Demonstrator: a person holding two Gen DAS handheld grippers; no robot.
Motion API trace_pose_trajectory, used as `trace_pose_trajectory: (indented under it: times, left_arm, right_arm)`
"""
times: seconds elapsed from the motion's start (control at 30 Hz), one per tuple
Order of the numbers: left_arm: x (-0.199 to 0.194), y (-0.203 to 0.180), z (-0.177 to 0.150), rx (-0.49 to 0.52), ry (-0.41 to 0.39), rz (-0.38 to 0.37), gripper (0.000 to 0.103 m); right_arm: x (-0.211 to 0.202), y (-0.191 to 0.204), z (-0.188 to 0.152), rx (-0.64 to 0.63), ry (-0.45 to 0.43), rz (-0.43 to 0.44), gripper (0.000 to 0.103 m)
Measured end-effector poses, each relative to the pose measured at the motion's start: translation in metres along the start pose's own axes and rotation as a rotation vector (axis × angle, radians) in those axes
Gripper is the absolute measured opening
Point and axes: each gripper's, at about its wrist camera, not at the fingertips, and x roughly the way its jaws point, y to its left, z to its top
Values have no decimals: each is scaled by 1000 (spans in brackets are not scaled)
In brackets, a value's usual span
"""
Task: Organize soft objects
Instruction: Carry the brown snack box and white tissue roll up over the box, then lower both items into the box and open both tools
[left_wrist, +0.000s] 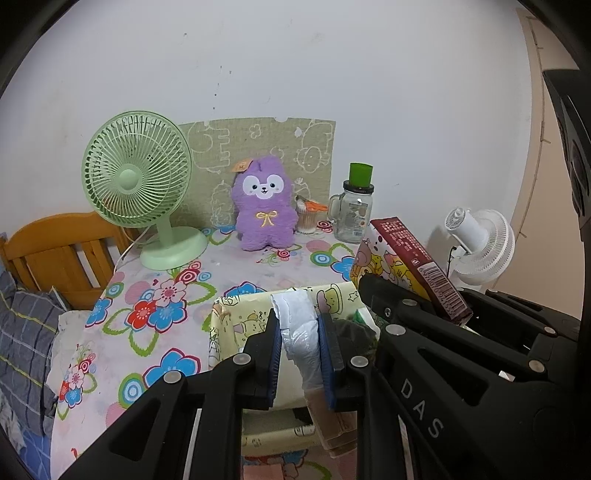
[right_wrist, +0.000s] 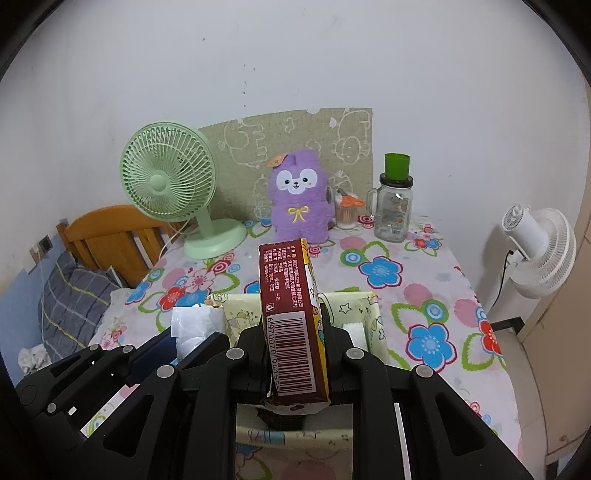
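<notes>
Floral tablecloth (left_wrist: 155, 306), fluffy purple plush (left_wrist: 264, 206)

White plastic-wrapped pack (left_wrist: 301, 332) and maroon barcoded tissue pack (right_wrist: 291, 325), both above the cartoon-print box (left_wrist: 236, 314)

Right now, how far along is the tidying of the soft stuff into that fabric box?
Done: some items already lie in the fabric box. In hand: the left gripper is shut on a white plastic-wrapped pack, the right gripper on a maroon tissue pack, both over the box. Left: release both; the purple plush toy sits out by the wall.
</notes>
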Motion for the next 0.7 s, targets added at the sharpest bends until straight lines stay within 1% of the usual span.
trace_pose_trajectory:
  times: [0.33, 0.6, 0.67, 0.7]
  left_arm:
    - [23, 6, 2, -8, 20, -4, 18]
    - [45, 14, 1, -25, 58, -7, 19]
    - [48, 16, 1, -31, 69, -10, 24]
    - [50, 17, 1, -37, 73, -18, 29]
  right_arm:
    - [26, -3, 5, -11, 21, 12, 23]
    - [48, -4, 5, -12, 60, 15, 23]
    - [53, -4, 5, -12, 67, 19, 23]
    - [54, -4, 5, -12, 69, 25, 23]
